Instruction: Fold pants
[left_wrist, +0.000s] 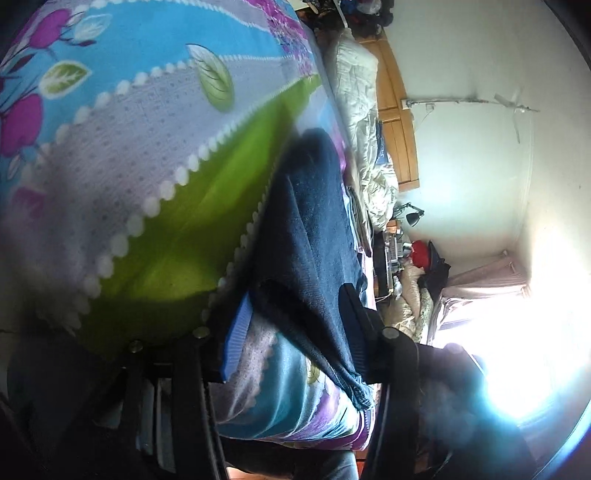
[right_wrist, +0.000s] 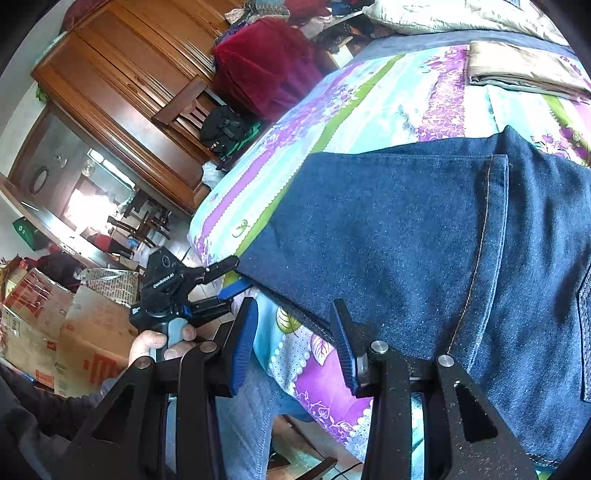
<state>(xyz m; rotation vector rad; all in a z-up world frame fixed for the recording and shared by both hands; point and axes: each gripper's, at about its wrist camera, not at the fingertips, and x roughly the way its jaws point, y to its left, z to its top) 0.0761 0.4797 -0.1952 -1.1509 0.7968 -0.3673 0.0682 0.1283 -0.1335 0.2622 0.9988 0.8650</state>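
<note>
Dark blue denim pants (right_wrist: 406, 240) lie flat on the floral bed sheet (right_wrist: 388, 103), their near edge along the side of the bed. My right gripper (right_wrist: 293, 302) is open at that edge, blue pads either side of the hem. Further left, a hand (right_wrist: 155, 341) holds my left gripper (right_wrist: 242, 273), its fingers apart around the pants' corner. In the left wrist view the pants (left_wrist: 310, 236) run between the fingers of the left gripper (left_wrist: 295, 291), which is open with the fabric loose in the gap.
A folded beige cloth (right_wrist: 524, 70) lies at the far side of the bed, with a crumpled quilt (left_wrist: 362, 110) by the headboard. Beside the bed stand a wooden wardrobe (right_wrist: 129, 92), a red fabric pile (right_wrist: 266, 62) and cardboard boxes (right_wrist: 74, 332).
</note>
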